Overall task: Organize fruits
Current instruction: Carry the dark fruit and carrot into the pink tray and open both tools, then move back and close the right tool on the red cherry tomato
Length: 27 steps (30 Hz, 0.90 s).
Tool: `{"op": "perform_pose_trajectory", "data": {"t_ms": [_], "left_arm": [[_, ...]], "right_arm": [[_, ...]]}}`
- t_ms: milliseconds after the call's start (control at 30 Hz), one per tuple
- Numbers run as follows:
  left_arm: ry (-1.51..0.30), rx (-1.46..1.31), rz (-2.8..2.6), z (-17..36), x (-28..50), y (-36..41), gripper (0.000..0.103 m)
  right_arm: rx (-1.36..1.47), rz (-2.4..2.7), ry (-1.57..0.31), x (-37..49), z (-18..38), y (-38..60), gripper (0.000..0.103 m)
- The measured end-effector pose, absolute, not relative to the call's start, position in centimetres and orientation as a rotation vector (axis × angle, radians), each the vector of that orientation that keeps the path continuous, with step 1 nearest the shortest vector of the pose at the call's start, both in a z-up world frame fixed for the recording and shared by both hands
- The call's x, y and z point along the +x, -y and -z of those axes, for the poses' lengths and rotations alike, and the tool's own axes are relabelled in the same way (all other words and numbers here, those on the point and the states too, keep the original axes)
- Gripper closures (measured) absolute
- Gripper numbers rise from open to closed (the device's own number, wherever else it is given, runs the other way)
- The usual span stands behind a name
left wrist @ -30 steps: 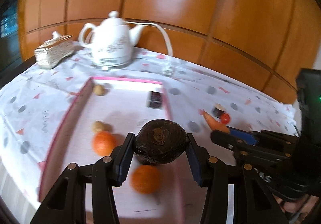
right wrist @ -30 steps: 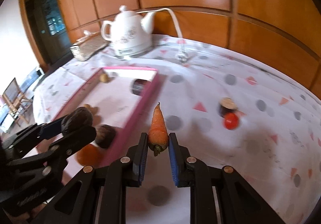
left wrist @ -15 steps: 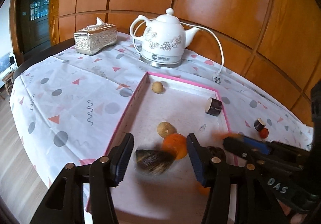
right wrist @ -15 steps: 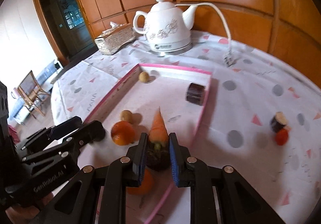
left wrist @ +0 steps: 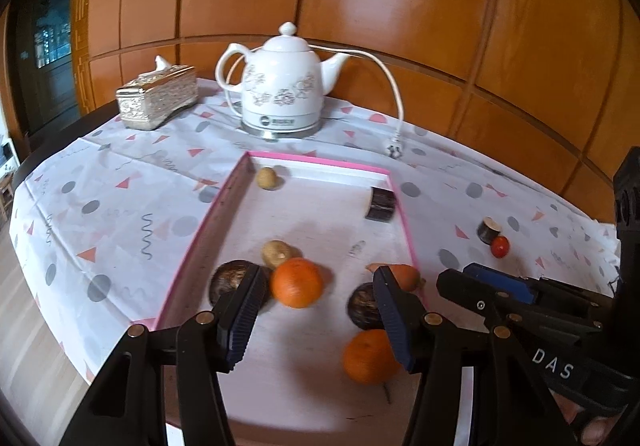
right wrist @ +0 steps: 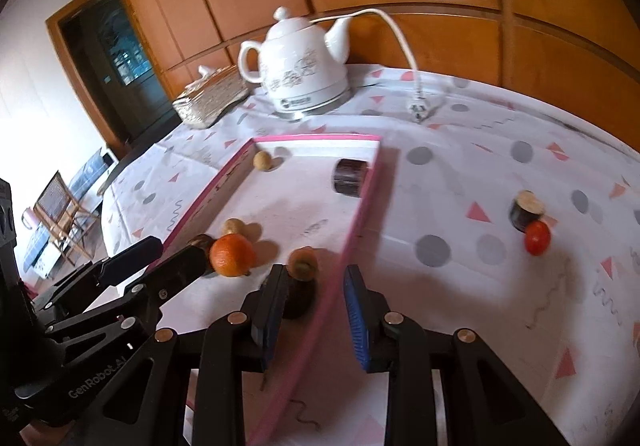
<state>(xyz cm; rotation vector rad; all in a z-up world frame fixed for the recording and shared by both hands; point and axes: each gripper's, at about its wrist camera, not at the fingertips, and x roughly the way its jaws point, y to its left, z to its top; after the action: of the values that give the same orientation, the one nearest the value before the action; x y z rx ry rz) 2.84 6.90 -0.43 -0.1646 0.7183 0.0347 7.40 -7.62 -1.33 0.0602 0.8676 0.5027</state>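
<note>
A pink-rimmed tray [left wrist: 224, 222] [right wrist: 362, 206] lies on the tablecloth. In it are two oranges [left wrist: 297, 282] [left wrist: 368, 356], two dark round fruits [left wrist: 230, 280] [left wrist: 362, 310], a carrot [left wrist: 396, 272] [right wrist: 303, 261], two small tan fruits [left wrist: 275, 252] [left wrist: 266, 178] and a dark cylinder [left wrist: 381, 203]. My left gripper [left wrist: 316, 314] is open and empty above the tray's near part. My right gripper [right wrist: 312, 306] is open and empty over the tray's right rim, just behind the carrot. A cherry tomato [right wrist: 537, 238] and another dark cylinder [right wrist: 526, 209] lie on the cloth to the right.
A white electric kettle [left wrist: 286, 86] with its cord and plug [left wrist: 394, 150] stands behind the tray. A silver tissue box [left wrist: 158, 96] sits at the back left. The table edge curves at the left, with floor below.
My left gripper opened and let the dark round fruit down at the tray's left side. My right gripper carried the carrot over the tray, opened and left it there. Both pulled back.
</note>
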Motion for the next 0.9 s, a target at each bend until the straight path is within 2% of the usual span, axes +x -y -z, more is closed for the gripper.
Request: {"op": "perform_pose_trajectory", "data": {"t_ms": [700,900], "left_arm": [[-0.739,-0.065,0.1,-0.1,4.3,-0.2,0.045],[-0.747,-0.053,0.137,0.0,5.2,1.5,0.045]], "right_arm": [[0.158,-0.251,-0.881,9.1,3.5,18.4,0.073],[0.166,-0.2,-0.895,11.1,4.2,20.5,0.066]]}}
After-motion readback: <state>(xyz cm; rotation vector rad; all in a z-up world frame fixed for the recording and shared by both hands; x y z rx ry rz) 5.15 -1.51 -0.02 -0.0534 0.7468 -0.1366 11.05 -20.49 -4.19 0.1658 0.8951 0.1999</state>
